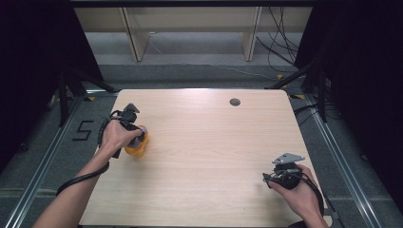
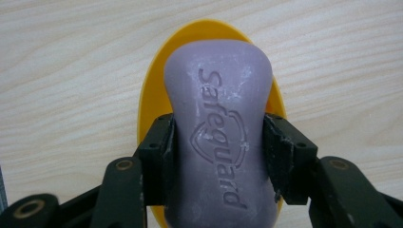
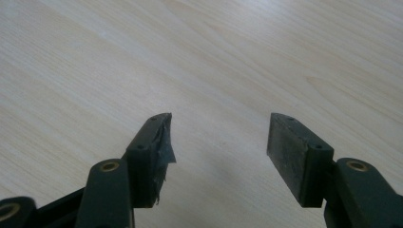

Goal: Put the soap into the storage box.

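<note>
Plainly clamped: left gripper (image 2: 218, 142), black pads pressed flat against the pinched waist of a lilac soap bar (image 2: 219, 128), matte and chalk-scuffed, embossed with a shield and lettering. Seated in an oval yellow dish (image 2: 151, 102), glossy plastic, near the left edge of the pale wood-grain table (image 1: 209, 156). Seen from the high view as an orange-yellow blob under the left hand (image 1: 116, 135). Resting low near the table's right front corner, right gripper (image 3: 218, 137), jaws spread wide over bare laminate, one rubber pad frayed and peeling.
</note>
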Demonstrator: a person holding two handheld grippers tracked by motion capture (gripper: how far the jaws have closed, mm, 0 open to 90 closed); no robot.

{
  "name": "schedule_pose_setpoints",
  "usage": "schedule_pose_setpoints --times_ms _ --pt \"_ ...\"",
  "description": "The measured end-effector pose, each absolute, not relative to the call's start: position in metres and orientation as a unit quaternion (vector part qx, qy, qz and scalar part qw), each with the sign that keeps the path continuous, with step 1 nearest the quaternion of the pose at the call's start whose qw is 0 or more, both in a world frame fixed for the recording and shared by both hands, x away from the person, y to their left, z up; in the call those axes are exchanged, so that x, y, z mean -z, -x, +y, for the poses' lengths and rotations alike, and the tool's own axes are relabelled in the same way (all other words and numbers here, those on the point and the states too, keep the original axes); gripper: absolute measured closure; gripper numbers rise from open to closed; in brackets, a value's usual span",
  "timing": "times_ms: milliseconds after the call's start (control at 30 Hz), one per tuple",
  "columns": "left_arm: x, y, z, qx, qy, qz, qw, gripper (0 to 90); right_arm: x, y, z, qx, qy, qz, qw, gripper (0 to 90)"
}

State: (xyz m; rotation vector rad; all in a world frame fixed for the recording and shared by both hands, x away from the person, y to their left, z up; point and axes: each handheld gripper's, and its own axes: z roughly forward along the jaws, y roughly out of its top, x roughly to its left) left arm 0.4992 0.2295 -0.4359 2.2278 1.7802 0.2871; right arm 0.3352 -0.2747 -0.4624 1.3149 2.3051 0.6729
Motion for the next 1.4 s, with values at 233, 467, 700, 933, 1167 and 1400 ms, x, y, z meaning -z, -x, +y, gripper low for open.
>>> schedule_pose_setpoints --times_ms 233,467,700,933,1167,1400 --pt "0.438 -0.500 0.229 -0.098 -0.777 0.608 0.131 48.3 0.463 -0.335 -0.275 -0.241 -0.471 0.825 0.200 41.2" --pt "0.438 -0.498 0.229 -0.116 -0.783 0.596 0.138 48.1 0.464 -0.336 -0.276 -0.240 -0.462 0.828 0.206 41.2" --pt "0.422 -0.491 0.229 -0.136 -0.774 0.592 0.178 44.5 0.464 -0.336 -0.275 -0.240 -0.462 0.829 0.205 41.2" --pt "0.410 -0.474 0.238 -0.141 -0.768 0.590 0.205 43.5 0.464 -0.336 -0.276 -0.239 -0.461 0.829 0.205 41.2" --pt "0.410 -0.440 0.245 -0.162 -0.760 0.579 0.247 42.7 0.463 -0.335 -0.275 -0.238 -0.470 0.826 0.199 41.2" --pt "0.425 -0.399 0.248 -0.199 -0.758 0.552 0.286 40.5 0.463 -0.335 -0.274 -0.238 -0.470 0.826 0.200 41.2"
